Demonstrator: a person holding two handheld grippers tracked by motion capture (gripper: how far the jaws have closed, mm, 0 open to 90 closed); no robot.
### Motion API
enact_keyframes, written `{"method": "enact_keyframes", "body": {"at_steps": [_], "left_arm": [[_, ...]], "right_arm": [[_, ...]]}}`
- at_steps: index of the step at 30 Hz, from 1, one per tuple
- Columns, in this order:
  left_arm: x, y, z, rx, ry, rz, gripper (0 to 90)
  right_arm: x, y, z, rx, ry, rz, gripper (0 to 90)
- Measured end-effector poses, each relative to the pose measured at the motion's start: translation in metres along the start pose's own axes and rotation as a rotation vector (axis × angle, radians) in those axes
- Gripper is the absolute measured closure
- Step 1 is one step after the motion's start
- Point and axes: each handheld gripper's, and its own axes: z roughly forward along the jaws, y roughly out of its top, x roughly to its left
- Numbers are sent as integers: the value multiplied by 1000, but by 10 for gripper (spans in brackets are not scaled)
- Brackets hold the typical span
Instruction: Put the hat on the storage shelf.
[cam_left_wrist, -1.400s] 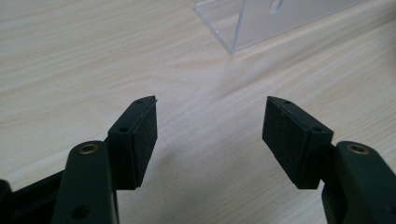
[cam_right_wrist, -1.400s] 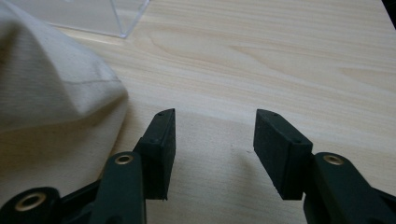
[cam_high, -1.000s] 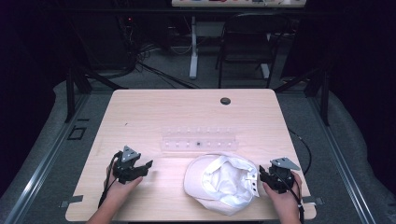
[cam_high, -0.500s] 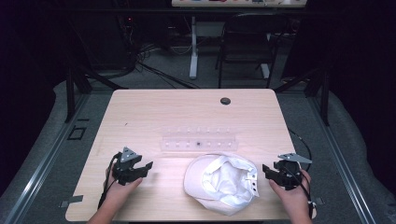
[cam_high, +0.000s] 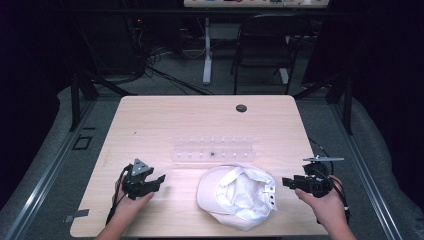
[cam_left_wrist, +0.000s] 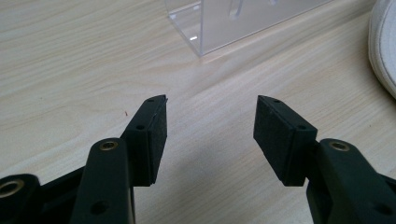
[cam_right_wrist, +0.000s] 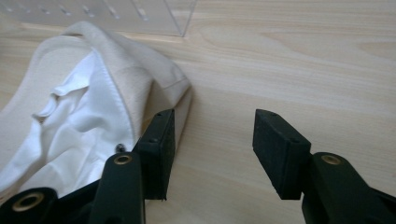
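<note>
Lying upside down on the wooden surface (cam_high: 150, 125), the white cap (cam_high: 237, 195) sits toward the near edge, slightly right of centre, its pale lining facing up and its brim pointing toward 7 o'clock. A row of small dark snap holes shows on the strap at the cap's 3 o'clock side.

Right tool (cam_high: 287, 182): held in the person's right hand (cam_high: 325, 205) at 3 o'clock of the cap, just beside the strap, raised off the surface. In the right gripper view the two black jaws stand spread with bare wood between them; the cap's edge (cam_right_wrist: 140, 93) lies just past the left jaw, and whether it touches that jaw cannot be told. Nothing is pinched.

Left tool (cam_high: 162, 179): held in the left hand (cam_high: 131, 200) at 9 o'clock of the cap, apart from it, pointing toward it. Its jaws have just been closing a little, yet they stand well spread in the left gripper view, with only wood grain between them. The cap's rim (cam_left_wrist: 383, 46) shows at 2 o'clock of that view.

Clear acrylic rack (cam_high: 214, 150): at 12 o'clock of the cap, near its crown edge, lying lengthwise across the surface. Its corner (cam_left_wrist: 205, 28) shows ahead of the left tool.

Dark round grommet (cam_high: 241, 108): near the far edge of the surface, well apart from the cap.
</note>
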Motion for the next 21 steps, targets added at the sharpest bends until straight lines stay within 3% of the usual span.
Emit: {"method": "enact_keyframes", "body": {"at_steps": [5,8,11,21], "left_arm": [[0,0,0,3,1,-3,445],[1,0,0,1,3,1,445],[0,-1,0,0,3,0,445],[1,-1,2,7,5,4,445]], "right_arm": [[11,4,-8,20,22,-16,496],[19,7,-13,39,61,-16,494],[23,10,-14,86,133,18,486],[26,5,0,181,194,84,459]]}}
